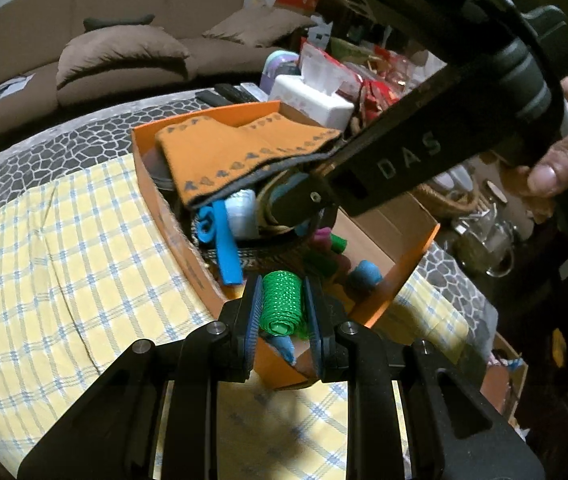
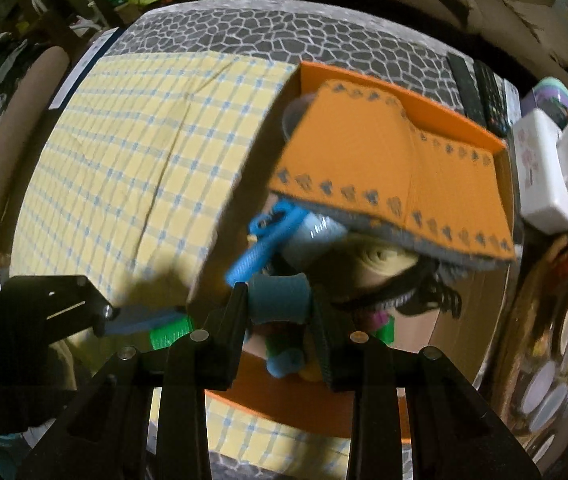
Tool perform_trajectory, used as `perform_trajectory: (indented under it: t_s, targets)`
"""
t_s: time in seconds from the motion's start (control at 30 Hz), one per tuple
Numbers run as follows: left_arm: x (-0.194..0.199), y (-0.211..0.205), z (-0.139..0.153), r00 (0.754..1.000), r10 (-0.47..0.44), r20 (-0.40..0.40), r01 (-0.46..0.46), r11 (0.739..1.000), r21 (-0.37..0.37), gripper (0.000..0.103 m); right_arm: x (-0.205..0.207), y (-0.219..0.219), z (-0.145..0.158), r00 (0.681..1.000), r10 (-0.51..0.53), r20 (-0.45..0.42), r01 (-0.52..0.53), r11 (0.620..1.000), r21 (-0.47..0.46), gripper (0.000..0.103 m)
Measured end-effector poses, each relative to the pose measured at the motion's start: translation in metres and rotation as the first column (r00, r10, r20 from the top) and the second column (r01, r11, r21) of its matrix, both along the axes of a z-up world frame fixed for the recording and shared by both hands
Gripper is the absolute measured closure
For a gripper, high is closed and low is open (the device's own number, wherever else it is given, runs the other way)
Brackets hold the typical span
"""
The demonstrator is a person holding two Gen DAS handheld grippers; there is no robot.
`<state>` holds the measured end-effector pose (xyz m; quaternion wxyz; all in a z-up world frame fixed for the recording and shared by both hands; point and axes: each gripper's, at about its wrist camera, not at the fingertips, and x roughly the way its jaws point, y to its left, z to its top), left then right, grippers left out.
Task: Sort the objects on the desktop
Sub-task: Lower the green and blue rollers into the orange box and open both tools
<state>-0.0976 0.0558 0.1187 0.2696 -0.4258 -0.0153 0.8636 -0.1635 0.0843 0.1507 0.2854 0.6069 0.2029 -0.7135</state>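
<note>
Hair rollers fill both sets of jaws. From the left wrist view, the left hand-held gripper is clenched on a green mesh roller, held over the near corner of the orange cardboard box that sits on the yellow checked cloth covering the counter. Only this view shows the person's hand wrapped round the handle of the other tool, which slants down from the upper right into the box. The right wrist view looks almost straight down: the right hand-held gripper is clamped on a blue foam roller above the box, with more coloured rollers lying beneath it. An orange cloth with a grey patterned border lies draped over the box's far contents, above a blue plastic clip. Left of it, the green roller shows in the other jaws.
</note>
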Motion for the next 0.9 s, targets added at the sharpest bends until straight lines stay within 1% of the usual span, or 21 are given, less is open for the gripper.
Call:
perform_trajectory:
  t_s: [0.23, 0.37, 0.6, 0.7, 0.73, 0.77, 0.8, 0.9]
  targets:
    - [0.004, 0.023, -0.010, 1.000, -0.009, 0.005, 0.009, 0.999, -0.038, 0.083, 0.014, 0.026, -0.021, 0.999, -0.027, 0.030, 0.027, 1.000, 0.012, 0.072]
    - [0.003, 0.032, -0.017, 1.000, -0.006, 0.003, 0.006, 0.998, -0.061, 0.083, 0.016, 0.041, -0.031, 0.997, -0.057, 0.048, 0.057, 0.998, 0.003, 0.072]
    - [0.002, 0.039, -0.028, 1.000, 0.006, -0.002, -0.006, 0.994, -0.107, 0.083, 0.020, 0.055, -0.045, 0.994, -0.083, 0.077, 0.085, 0.996, -0.018, 0.072]
    - [0.002, 0.038, -0.029, 1.000, 0.022, -0.003, -0.023, 0.994, -0.108, 0.082, 0.020, 0.057, -0.048, 0.993, -0.088, 0.082, 0.090, 0.996, -0.021, 0.072]
    - [0.002, 0.036, -0.029, 1.000, 0.029, -0.002, -0.029, 0.994, -0.104, 0.080, 0.019, 0.058, -0.048, 0.992, -0.092, 0.083, 0.095, 0.995, -0.026, 0.072]
    - [0.002, 0.036, -0.028, 0.999, 0.033, -0.002, -0.033, 0.994, -0.102, 0.074, 0.019, 0.059, -0.048, 0.992, -0.098, 0.084, 0.101, 0.994, -0.031, 0.071]
    - [0.003, 0.034, -0.026, 0.999, 0.038, -0.004, -0.039, 0.994, -0.100, 0.072, 0.019, 0.060, -0.048, 0.991, -0.106, 0.084, 0.109, 0.993, -0.037, 0.071]
    - [0.005, 0.028, -0.019, 0.998, 0.055, -0.009, -0.055, 0.994, -0.089, 0.070, 0.019, 0.066, -0.047, 0.989, -0.124, 0.084, 0.129, 0.990, -0.049, 0.067]
